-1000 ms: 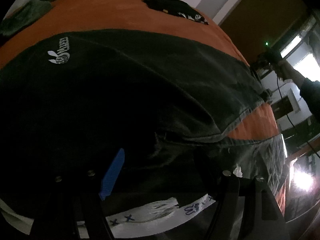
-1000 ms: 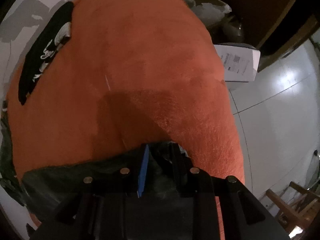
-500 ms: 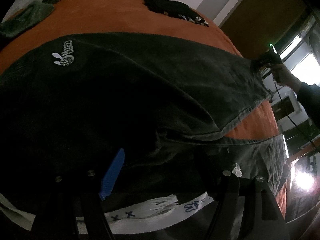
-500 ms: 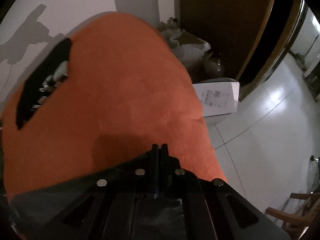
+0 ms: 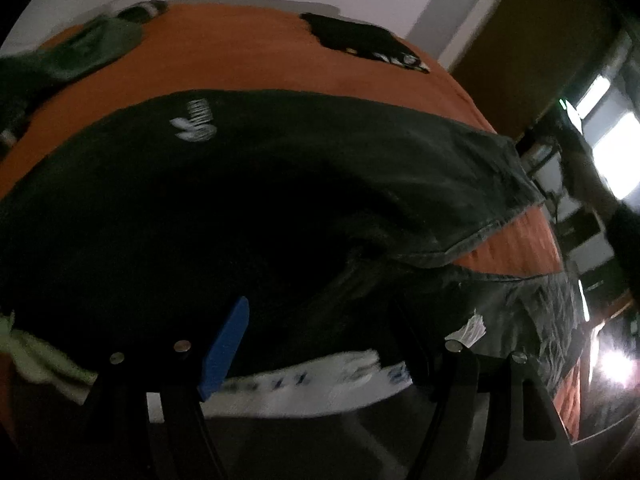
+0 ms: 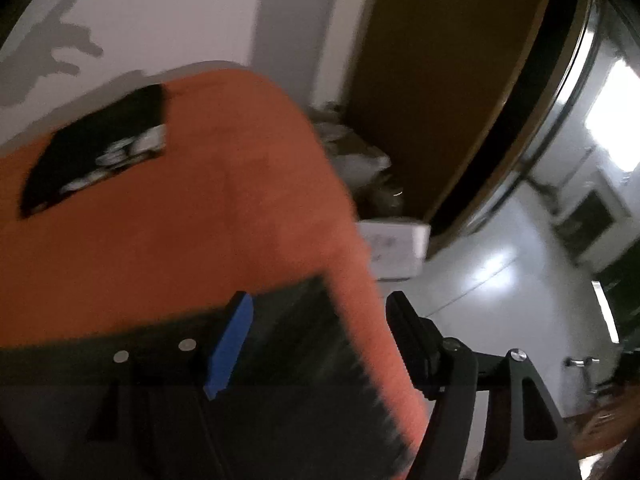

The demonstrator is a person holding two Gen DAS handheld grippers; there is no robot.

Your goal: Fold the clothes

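white wall [image 6: 168, 12] behind orange-covered bed [image 6: 208, 216], hand-shaped shadow on it. brown wooden door [image 6: 436, 80] at right. glossy pale tiled floor [image 6: 492, 280] reflecting light. white box [image 6: 396, 248] on floor beside bed. bright window [image 5: 616, 152] at far right, glare low by floor.

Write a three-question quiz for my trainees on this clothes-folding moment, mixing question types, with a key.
1. True or false: a folded black garment with a white print lies at the far end of the orange cover.
2. What colour is the logo on the large dark garment? A red B white C yellow
3. Fill in: the right gripper has jaws that are ___, with no cloth pinched between them.

Key: 1 true; 2 B; 3 opening
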